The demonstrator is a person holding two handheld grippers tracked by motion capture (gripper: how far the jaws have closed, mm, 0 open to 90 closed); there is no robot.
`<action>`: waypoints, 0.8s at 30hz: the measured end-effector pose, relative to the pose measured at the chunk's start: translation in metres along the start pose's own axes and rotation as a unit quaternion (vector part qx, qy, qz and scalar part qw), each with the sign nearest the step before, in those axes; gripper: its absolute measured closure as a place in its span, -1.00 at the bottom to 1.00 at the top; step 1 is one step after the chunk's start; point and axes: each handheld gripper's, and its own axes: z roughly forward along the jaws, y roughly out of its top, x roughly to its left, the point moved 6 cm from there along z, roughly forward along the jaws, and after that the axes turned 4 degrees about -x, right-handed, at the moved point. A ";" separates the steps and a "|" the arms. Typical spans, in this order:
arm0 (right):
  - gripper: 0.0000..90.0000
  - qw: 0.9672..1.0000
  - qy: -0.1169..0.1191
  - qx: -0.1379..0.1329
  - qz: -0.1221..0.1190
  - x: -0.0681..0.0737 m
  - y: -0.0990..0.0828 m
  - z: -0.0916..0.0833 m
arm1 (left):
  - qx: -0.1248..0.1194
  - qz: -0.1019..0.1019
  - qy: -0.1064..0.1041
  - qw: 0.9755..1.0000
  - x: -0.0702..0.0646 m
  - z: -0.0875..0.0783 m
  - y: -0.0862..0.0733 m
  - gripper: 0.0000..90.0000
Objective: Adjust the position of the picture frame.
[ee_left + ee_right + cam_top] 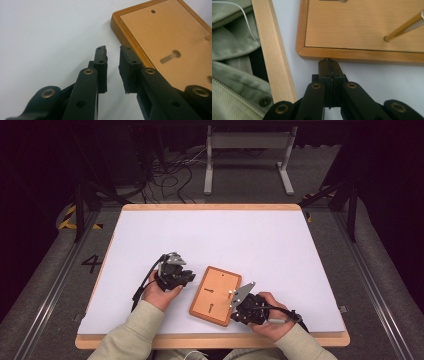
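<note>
A flat wooden board [216,295] with a raised rim lies near the table's front edge, between my two grippers. My left gripper [190,278] sits just left of the board's far corner. In the left gripper view the left gripper [113,53] is open by a narrow gap with nothing between the jaws, beside the board [170,37], where a blurred peg [170,56] stands. My right gripper [233,312] is at the board's right side. In the right gripper view the right gripper [328,61] is shut, its tips against the board's rim [362,53]. A brass pin [404,26] rises from the board.
The white tabletop [210,240] stretches wide behind the board. Its wooden front edge [274,50] runs close beside the right gripper, with the person's green jacket [232,37] beyond it. A metal stand [247,150] and cables [170,175] are on the floor behind the table.
</note>
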 end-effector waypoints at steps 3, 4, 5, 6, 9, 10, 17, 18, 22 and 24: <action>1.00 1.000 0.004 -0.008 -0.004 0.001 0.008 0.006 | -0.010 -0.019 0.006 1.000 0.007 -0.013 -0.009 0.69; 1.00 1.000 0.004 -0.010 -0.009 0.001 0.012 0.009 | -0.010 -0.025 0.008 1.000 0.009 -0.017 -0.013 0.70; 1.00 1.000 0.003 -0.013 -0.013 0.001 0.016 0.012 | -0.012 -0.026 0.011 1.000 0.011 -0.021 -0.017 0.69; 1.00 1.000 0.004 -0.018 -0.013 0.000 0.020 0.015 | -0.014 -0.032 0.012 0.999 0.012 -0.024 -0.020 0.69; 1.00 1.000 0.001 -0.023 -0.014 -0.001 0.029 0.021 | -0.015 -0.038 0.016 0.999 0.015 -0.031 -0.027 0.69; 1.00 1.000 -0.003 -0.026 -0.015 -0.003 0.034 0.026 | -0.018 -0.042 0.019 0.999 0.016 -0.034 -0.029 0.69; 1.00 0.998 -0.056 -0.038 -0.010 -0.015 0.061 0.048 | -0.019 -0.050 0.026 0.998 0.021 -0.040 -0.039 0.71; 1.00 0.997 -0.061 -0.040 -0.008 -0.018 0.064 0.050 | -0.018 -0.050 0.025 0.998 0.021 -0.040 -0.039 0.71; 1.00 0.995 -0.081 -0.057 0.012 -0.033 0.072 0.056 | -0.020 -0.050 0.024 0.998 0.021 -0.039 -0.039 0.70; 1.00 0.994 -0.091 -0.062 0.018 -0.040 0.075 0.057 | -0.021 -0.050 0.024 0.998 0.020 -0.039 -0.039 0.70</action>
